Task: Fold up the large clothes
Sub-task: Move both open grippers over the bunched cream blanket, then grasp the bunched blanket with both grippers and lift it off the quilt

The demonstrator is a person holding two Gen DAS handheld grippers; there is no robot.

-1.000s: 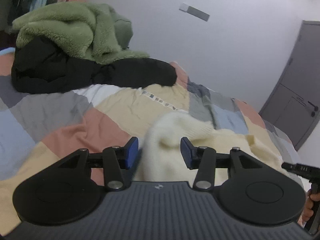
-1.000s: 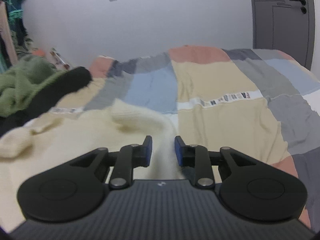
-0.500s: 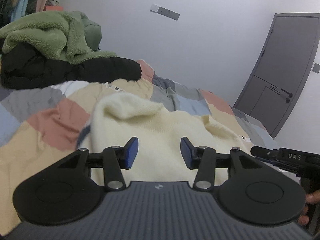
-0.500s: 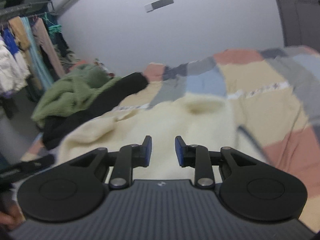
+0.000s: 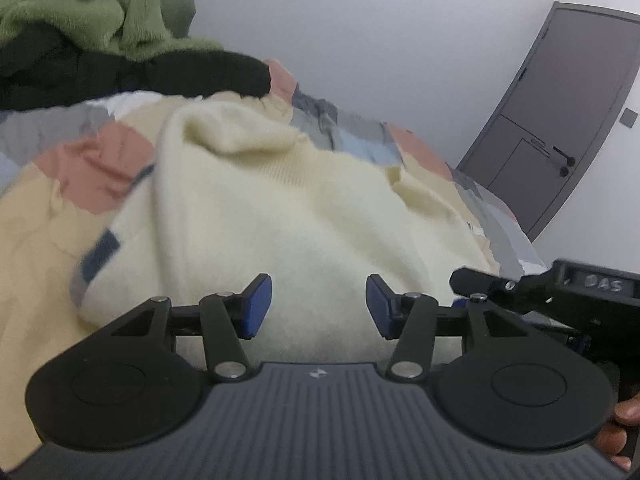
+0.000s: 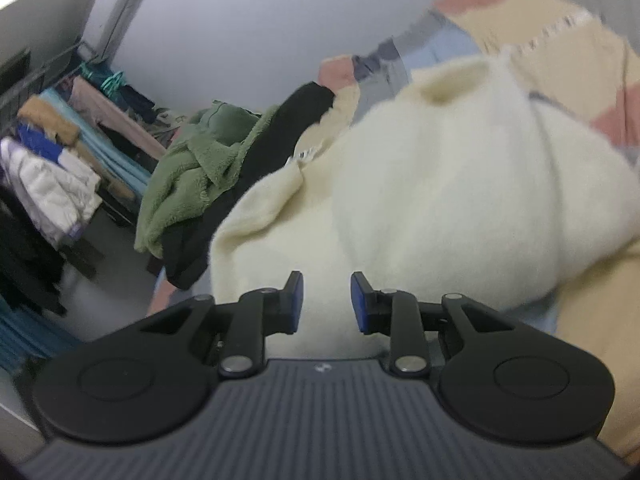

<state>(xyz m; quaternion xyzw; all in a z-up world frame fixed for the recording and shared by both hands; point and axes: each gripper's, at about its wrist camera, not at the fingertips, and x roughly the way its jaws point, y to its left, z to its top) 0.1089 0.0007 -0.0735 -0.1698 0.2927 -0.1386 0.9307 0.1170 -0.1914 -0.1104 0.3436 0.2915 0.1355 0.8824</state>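
Observation:
A cream knitted sweater [image 5: 304, 208] lies bunched on the patchwork bedspread [image 5: 48, 216]; it also fills the right wrist view [image 6: 440, 184]. My left gripper [image 5: 319, 306] hovers over its near edge, jaws opening, with fabric behind the gap but the blue pads not pressing on it. My right gripper [image 6: 326, 302] is over the same sweater from the other side, jaws also opening, nothing pinched. The right gripper's black body [image 5: 560, 292] shows at the right edge of the left wrist view, with a person's fingers [image 5: 624, 412] under it.
A green fleece [image 5: 96, 8] lies on a black garment [image 5: 132, 76] at the far side of the bed. A grey door [image 5: 560, 120] stands at the right. A rack of hanging clothes [image 6: 52, 168] stands beside the bed.
Both grippers swung in over the cream sweater, which now fills each view. The right gripper rolled and turned toward the clothes rack. Both pairs of jaws stand wider apart than before.

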